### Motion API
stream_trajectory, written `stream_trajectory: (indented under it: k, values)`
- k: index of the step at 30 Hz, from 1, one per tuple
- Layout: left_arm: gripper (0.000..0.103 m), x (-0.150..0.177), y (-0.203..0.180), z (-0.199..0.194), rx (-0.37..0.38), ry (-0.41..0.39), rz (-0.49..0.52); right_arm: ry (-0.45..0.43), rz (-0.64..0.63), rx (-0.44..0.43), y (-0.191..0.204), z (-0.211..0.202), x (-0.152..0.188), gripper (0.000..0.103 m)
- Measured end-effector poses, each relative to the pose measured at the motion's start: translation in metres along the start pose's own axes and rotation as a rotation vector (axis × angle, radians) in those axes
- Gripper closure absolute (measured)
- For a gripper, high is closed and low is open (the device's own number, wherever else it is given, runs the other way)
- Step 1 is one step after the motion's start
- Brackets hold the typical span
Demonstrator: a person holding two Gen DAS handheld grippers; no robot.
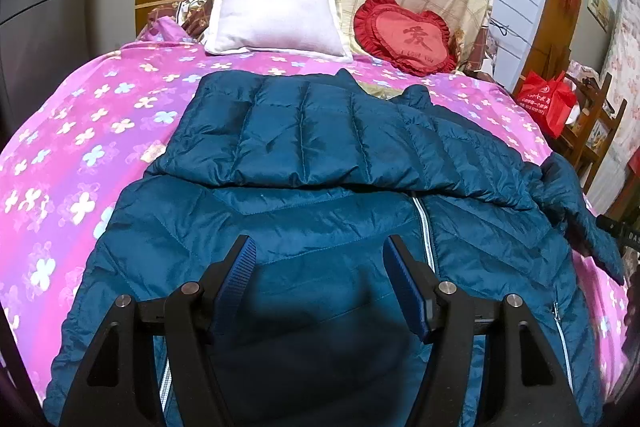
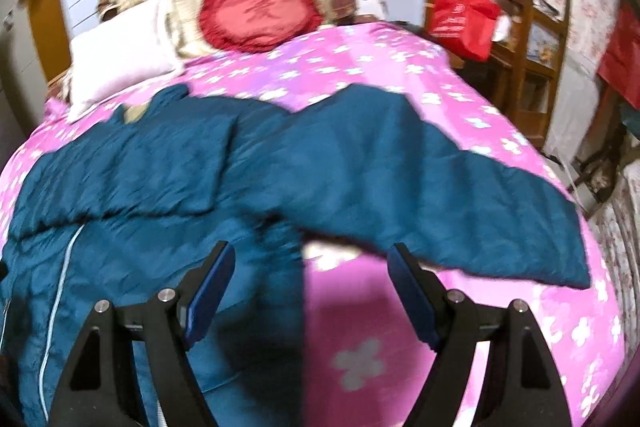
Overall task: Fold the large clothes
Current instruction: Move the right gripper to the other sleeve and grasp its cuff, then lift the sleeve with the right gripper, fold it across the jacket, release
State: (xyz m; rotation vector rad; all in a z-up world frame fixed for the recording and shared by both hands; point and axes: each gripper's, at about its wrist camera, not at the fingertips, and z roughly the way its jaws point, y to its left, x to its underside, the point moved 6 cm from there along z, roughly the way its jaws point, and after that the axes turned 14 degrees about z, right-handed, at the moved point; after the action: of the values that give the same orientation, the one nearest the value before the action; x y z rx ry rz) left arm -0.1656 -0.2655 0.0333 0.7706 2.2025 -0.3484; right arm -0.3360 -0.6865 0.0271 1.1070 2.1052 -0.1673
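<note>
Puffy blue-green quilted jacket [image 1: 320, 163] with a pale zip is spread on the pink bed cover with white flowers [image 1: 80, 131]. One sleeve is seen folded across the chest, and the other sleeve [image 2: 460, 203] is stretched out to the side over the bed. The jacket is judged to be light, soft and squashy, and its shiny cloth may be slippery, so a thin pinch could slide off. A good hold is judged to be at the cuff of the stretched sleeve or at the bottom edge.

Left tongs [image 1: 320, 259] are held apart, low over the jacket's front beside the zip, with nothing between them. Right tongs [image 2: 310, 267] are also held apart and empty, just in front of the stretched sleeve; that view is blurred. A white pillow [image 1: 276, 15] and a red heart-shaped cushion [image 1: 404, 35] are seen at the head of the bed.
</note>
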Motion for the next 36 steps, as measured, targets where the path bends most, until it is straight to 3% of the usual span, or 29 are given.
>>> stream_trajectory:
  k: [5,9,18,21,26,28,29,30,31,33,36]
  values:
    - [0.056,0.0,0.0,0.0,0.001,0.001,-0.002,-0.015,0.058,0.111,-0.056,0.014,-0.026,0.018]
    - [0.056,0.0,0.0,0.001,0.002,0.004,-0.004,-0.012,0.164,0.247,-0.13,0.029,-0.042,0.018]
    - [0.056,0.007,0.0,0.011,0.014,0.035,-0.027,-0.01,0.372,0.449,-0.264,0.04,-0.046,0.017]
    - [0.056,0.008,0.001,0.013,0.017,0.042,-0.031,0.019,0.428,0.469,-0.296,0.049,-0.04,0.015]
    - [0.056,0.011,0.001,0.02,0.017,0.064,-0.031,0.038,0.527,0.38,-0.314,0.067,-0.033,0.011]
    - [0.056,0.012,0.001,0.021,0.015,0.071,-0.028,0.027,0.505,0.372,-0.309,0.069,-0.032,0.019]
    - [0.056,0.012,0.001,0.021,0.013,0.07,-0.028,0.025,0.487,0.369,-0.304,0.069,-0.033,0.038]
    - [0.056,0.012,0.001,0.02,0.013,0.068,-0.028,0.025,0.453,0.336,-0.296,0.069,-0.035,0.068]
    - [0.056,0.011,0.001,0.019,0.013,0.065,-0.029,0.035,0.437,0.29,-0.288,0.069,-0.038,0.078]
    - [0.056,0.01,0.001,0.016,0.014,0.059,-0.03,0.036,0.401,0.276,-0.271,0.062,-0.043,0.086]
    - [0.056,0.006,0.004,0.009,-0.004,0.063,-0.027,-0.011,0.353,0.206,-0.238,0.04,-0.06,0.087]
